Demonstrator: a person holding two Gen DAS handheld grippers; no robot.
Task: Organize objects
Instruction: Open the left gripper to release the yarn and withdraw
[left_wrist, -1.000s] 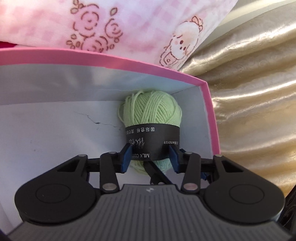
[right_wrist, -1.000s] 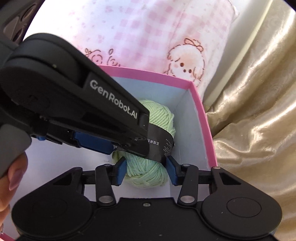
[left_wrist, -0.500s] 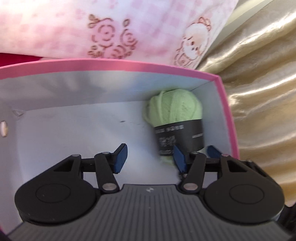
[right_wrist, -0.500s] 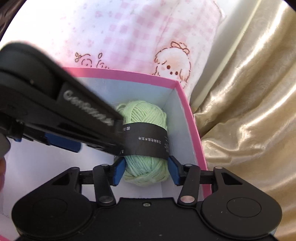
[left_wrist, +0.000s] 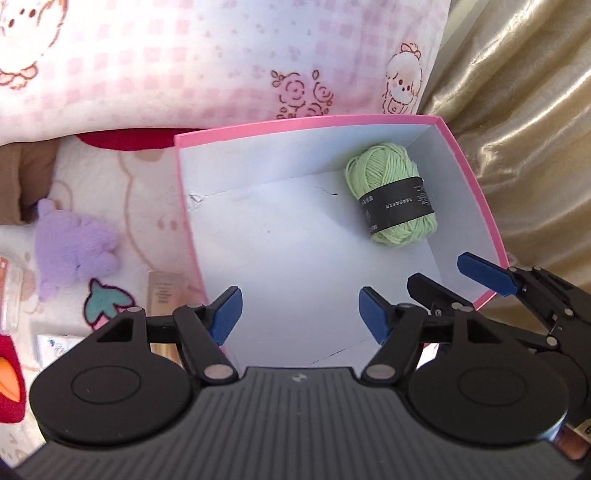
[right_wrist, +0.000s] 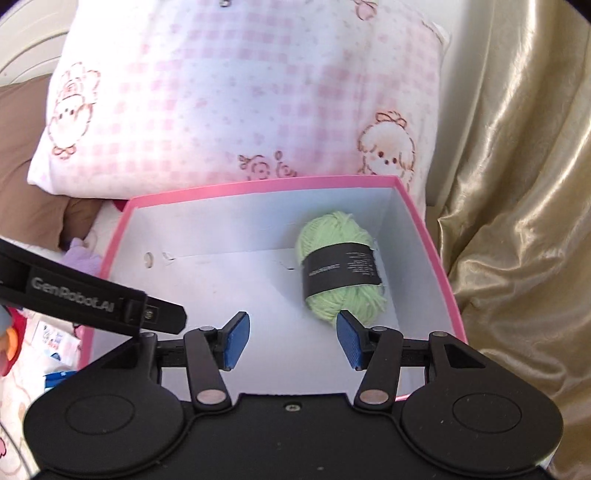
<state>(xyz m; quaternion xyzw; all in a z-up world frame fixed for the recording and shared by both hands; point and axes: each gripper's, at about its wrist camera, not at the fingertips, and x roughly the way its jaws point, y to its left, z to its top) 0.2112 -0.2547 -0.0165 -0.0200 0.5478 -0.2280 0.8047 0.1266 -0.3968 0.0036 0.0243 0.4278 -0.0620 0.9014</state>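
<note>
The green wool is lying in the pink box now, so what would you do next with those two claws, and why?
Probably swing the left gripper, jaws opening with nothing between them, toward the purple plush toy beside the pink box. The yarn ball lies free in its corner, and the toy is still outside.

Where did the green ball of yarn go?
The green yarn ball lies inside the pink box, in its far right corner, seen in both wrist views, just below the pink checked pillow.
</note>
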